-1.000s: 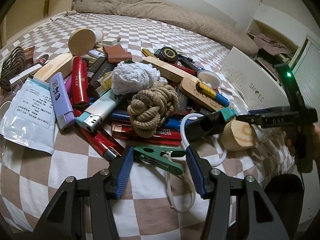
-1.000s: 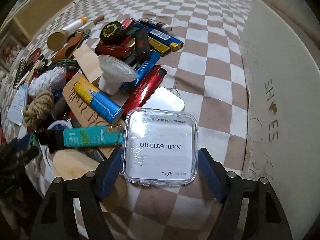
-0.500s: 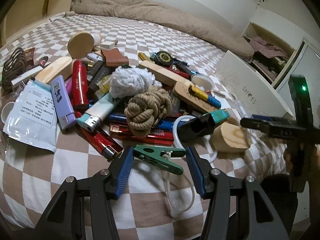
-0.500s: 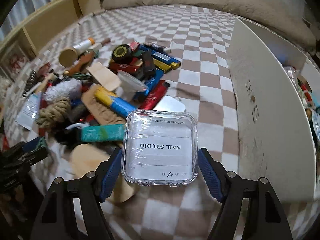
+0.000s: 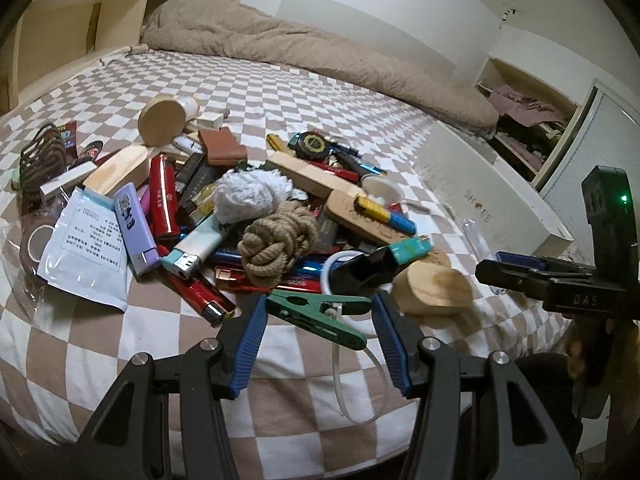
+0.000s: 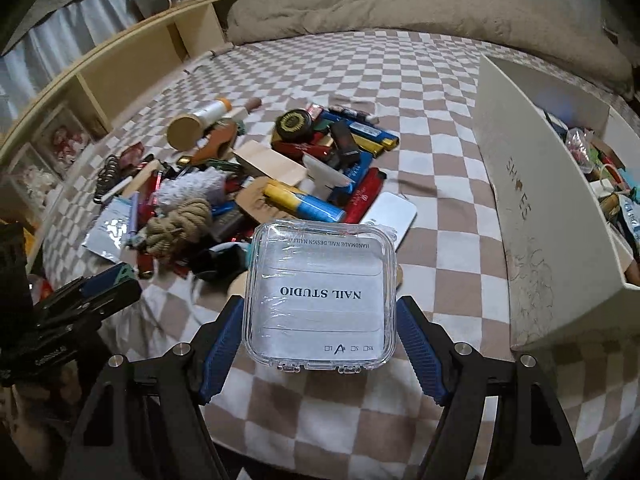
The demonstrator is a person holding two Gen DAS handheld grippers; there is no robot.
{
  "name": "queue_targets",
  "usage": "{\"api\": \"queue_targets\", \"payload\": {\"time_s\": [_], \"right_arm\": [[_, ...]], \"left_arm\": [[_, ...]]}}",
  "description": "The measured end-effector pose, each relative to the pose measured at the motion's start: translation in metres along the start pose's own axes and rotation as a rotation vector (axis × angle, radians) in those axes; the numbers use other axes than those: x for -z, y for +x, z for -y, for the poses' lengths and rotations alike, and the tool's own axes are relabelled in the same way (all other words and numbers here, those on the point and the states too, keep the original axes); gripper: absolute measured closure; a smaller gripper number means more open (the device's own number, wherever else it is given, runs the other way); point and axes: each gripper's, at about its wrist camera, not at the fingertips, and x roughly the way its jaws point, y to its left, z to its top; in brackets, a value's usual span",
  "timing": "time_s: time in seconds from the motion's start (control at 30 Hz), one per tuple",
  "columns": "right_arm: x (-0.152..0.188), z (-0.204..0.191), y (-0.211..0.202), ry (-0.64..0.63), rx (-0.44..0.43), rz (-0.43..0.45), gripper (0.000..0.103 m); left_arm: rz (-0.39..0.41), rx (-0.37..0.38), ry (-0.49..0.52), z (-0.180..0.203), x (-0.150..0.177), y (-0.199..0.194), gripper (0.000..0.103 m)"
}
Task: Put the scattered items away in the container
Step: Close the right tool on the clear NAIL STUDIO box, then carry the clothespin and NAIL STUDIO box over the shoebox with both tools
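My right gripper (image 6: 320,312) is shut on a clear plastic "NAIL STUDIO" case (image 6: 320,292) and holds it above the checkered bed. The white shoe box (image 6: 532,208), with several items inside, stands to its right; it also shows in the left wrist view (image 5: 488,196). My left gripper (image 5: 316,312) is open, its fingers on either side of a green clip (image 5: 316,314) at the near edge of the pile. The pile holds lighters, a rope knot (image 5: 278,236), a white yarn ball (image 5: 250,194) and wooden pieces.
The right gripper shows at the right in the left wrist view (image 5: 560,284). A white zip tie (image 5: 340,364) lies under the green clip. A beige duvet (image 5: 320,56) lies at the bed's far end. A wooden shelf (image 6: 132,64) runs along the left.
My right gripper has lifted the nail case up off the bed and away from the pile. My left gripper has pulled back slightly, still around the green clip.
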Motion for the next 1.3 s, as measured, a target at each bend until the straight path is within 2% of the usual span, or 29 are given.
{"api": "queue_targets", "payload": {"time_s": [0.3,0.63,1.3], "right_arm": [[-0.004,-0.006,-0.039,-0.012,0.006,0.093,0.027],[-0.009,0.010,-0.083,0.028,0.028,0.212,0.027],[-0.023,0.085,-0.170,0.134,0.129,0.404,0.027]], "left_arm": [[0.058,0.034,0.038,0.027,-0.014,-0.022,0.049],[0.152,0.071,0.115,0.065,-0.044,-0.046,0.049],[0.231,0.210,0.245,0.161,-0.098,-0.045,0.049]]}}
